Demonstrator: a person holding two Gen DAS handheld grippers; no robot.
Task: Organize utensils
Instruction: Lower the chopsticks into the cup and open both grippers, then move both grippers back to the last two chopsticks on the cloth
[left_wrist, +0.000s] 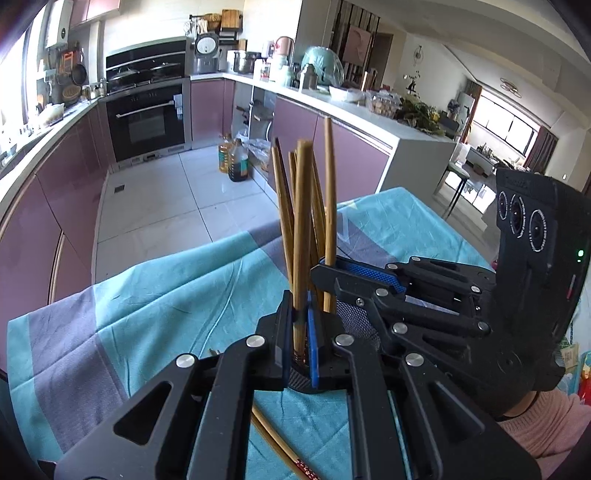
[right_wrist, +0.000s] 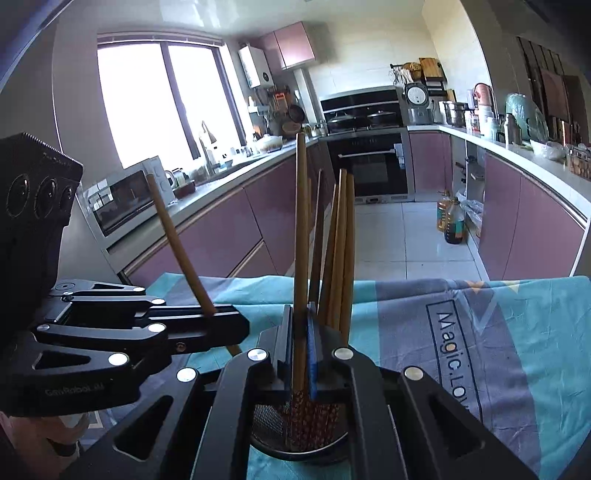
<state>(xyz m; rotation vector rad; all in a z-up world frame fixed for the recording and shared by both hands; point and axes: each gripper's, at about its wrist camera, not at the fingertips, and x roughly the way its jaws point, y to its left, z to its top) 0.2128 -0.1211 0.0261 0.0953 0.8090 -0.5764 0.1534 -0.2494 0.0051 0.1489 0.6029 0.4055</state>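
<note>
Both grippers, left gripper (left_wrist: 300, 343) and right gripper (right_wrist: 300, 350), each clamped on one chopstick (left_wrist: 301, 229) above mesh holder (right_wrist: 266, 421), tablecloth's far edge (right_wrist: 443, 282) beyond.

Your tabletop wears a teal-and-grey cloth (left_wrist: 166, 295) across the frame's lower half. On it sit a mesh holder (right_wrist: 273, 424) at bottom centre and a loose chopstick (left_wrist: 280, 446).

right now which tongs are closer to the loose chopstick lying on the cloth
Left. The left tongs, gripping an upright chopstick, hang over the loose chopstick, which runs out from beneath them; the right tongs sit beyond it, over by the mesh holder.
</note>
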